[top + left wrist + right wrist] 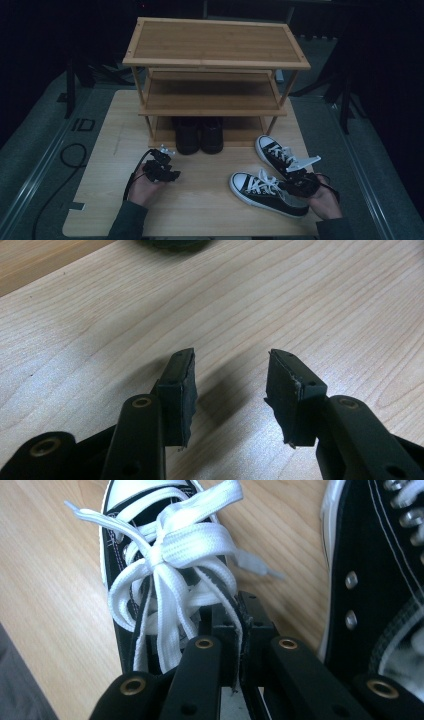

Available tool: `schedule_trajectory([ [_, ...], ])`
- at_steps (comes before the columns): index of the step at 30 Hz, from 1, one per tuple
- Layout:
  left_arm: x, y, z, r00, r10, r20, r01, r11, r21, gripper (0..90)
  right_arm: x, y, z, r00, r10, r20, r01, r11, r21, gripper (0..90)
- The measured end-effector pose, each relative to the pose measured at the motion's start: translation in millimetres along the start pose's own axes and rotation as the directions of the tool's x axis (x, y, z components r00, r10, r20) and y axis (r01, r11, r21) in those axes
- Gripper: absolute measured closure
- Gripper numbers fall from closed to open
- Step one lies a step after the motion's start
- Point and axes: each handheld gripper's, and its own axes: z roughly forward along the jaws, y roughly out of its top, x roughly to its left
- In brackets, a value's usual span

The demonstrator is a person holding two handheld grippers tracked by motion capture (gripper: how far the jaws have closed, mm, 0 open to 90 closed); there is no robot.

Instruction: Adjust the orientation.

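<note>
I see a three-tier wooden rack (pixel 215 50) at the table's (pixel 200 200) far side, with dark shoes (pixel 199 135) under its bottom shelf.

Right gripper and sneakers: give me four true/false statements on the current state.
1. The right gripper is shut on the near sneaker. True; its jaws pinch the collar edge.
2. The left gripper holds a lace. False; its jaws stand open over bare table.
3. A dark pair of shoes sits on the rack's bottom shelf. True.
4. Both sneakers are on the rack. False; the near one and the far sneaker lie on the table.
</note>
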Motion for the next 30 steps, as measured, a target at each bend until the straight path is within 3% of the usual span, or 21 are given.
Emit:
schedule_trajectory([
  [16, 0.8, -0.2, -1.0, 1.0000, -0.003, -0.005, 0.003, 1.0000, -0.005, 55.0, 6.7, 36.3, 13.9, 0.9982, 0.052, -0.028, -0.054, 0.997, -0.051, 87.6],
  [22, -0.5, 0.2, -0.2, 1.0000, 0.003, -0.002, -0.003, 1.0000, -0.001, 55.0, 6.4, 32.3, 15.7, 0.9965, 0.074, -0.039, -0.076, 0.995, -0.059, 87.5],
  [30, -0.1, -0.1, 0.0, 1.0000, 0.000, -0.002, 0.000, 1.0000, -0.002, 55.0, 8.2, 21.2, 17.2, 0.9959, 0.052, -0.073, -0.055, 0.998, -0.038, 87.3],
])
